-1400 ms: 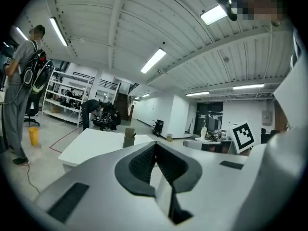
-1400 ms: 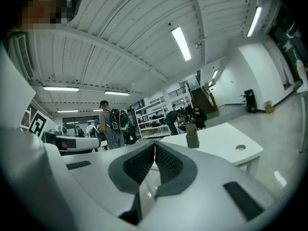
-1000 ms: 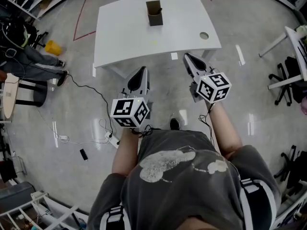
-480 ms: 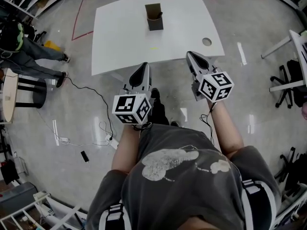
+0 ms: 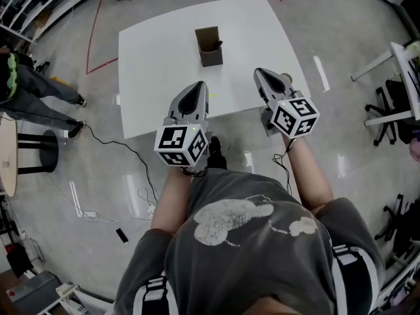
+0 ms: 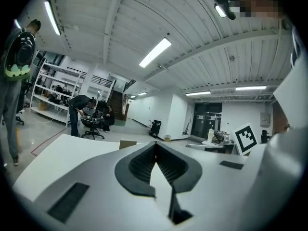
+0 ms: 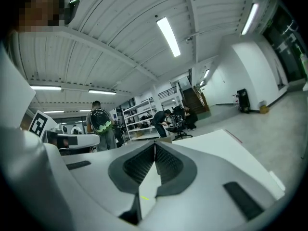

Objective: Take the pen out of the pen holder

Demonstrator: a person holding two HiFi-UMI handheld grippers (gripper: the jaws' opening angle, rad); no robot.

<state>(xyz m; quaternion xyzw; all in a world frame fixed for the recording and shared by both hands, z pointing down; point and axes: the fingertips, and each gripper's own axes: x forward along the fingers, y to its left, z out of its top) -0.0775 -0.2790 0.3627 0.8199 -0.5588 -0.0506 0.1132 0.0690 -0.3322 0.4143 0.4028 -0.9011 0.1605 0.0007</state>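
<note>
A brown cardboard pen holder (image 5: 209, 46) stands upright on the white table (image 5: 157, 51), toward its far middle. A dark pen (image 5: 218, 44) pokes out of its right side. My left gripper (image 5: 197, 86) hovers over the table's near edge, short of the holder and a little to its left; its jaws meet at the tips with nothing between them. My right gripper (image 5: 258, 73) is over the near right part of the table, to the holder's right, also shut and empty. In the left gripper view the holder (image 6: 127, 144) shows just left of the closed jaws (image 6: 155, 145).
A round cable hole (image 5: 287, 79) in the table lies beside the right gripper. A person (image 5: 29, 90) stands at the left by a round stool (image 5: 36, 151). Cables (image 5: 111, 149) trail on the floor. Office chairs (image 5: 394, 104) and another table (image 5: 401, 52) stand at the right.
Both grippers have moved forward with the person, from over the floor in front of the table to over its near edge. The pen holder now lies closer to them. Jaws stayed shut.
</note>
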